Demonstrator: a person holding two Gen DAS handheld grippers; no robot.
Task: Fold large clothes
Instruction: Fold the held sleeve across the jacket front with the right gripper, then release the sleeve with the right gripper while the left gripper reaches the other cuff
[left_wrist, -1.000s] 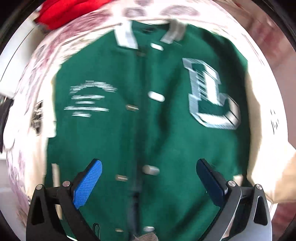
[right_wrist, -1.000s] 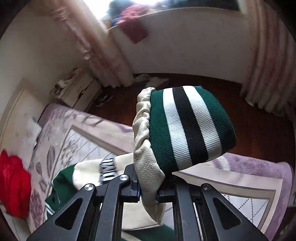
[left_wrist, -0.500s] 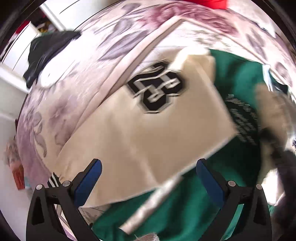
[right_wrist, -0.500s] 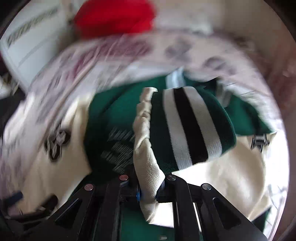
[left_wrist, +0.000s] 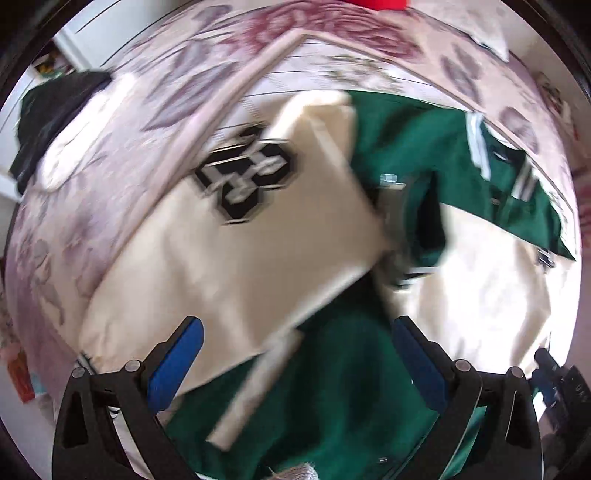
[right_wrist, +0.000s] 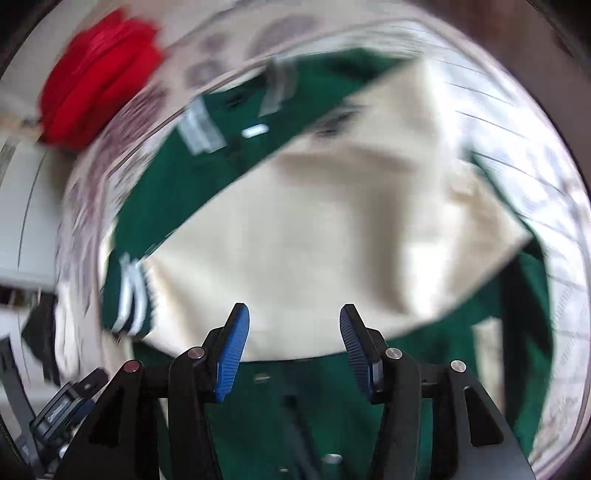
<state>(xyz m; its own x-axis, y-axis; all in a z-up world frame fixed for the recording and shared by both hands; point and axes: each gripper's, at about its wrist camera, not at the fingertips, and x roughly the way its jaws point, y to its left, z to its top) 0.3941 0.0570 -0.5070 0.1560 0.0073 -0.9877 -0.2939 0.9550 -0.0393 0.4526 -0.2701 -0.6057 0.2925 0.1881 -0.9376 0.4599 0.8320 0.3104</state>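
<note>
Both grippers, left (left_wrist: 295, 363) and right (right_wrist: 293, 350), gape empty over the green-and-cream varsity jacket (left_wrist: 332, 387); only the right view shows the striped cuff (right_wrist: 129, 302) clearly.

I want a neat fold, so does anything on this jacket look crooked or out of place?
Yes. The cream sleeve folded across the green jacket lies slanted, and its striped cuff sticks out past the side. Both views are blurred, so finer wrinkles cannot be judged.
</note>
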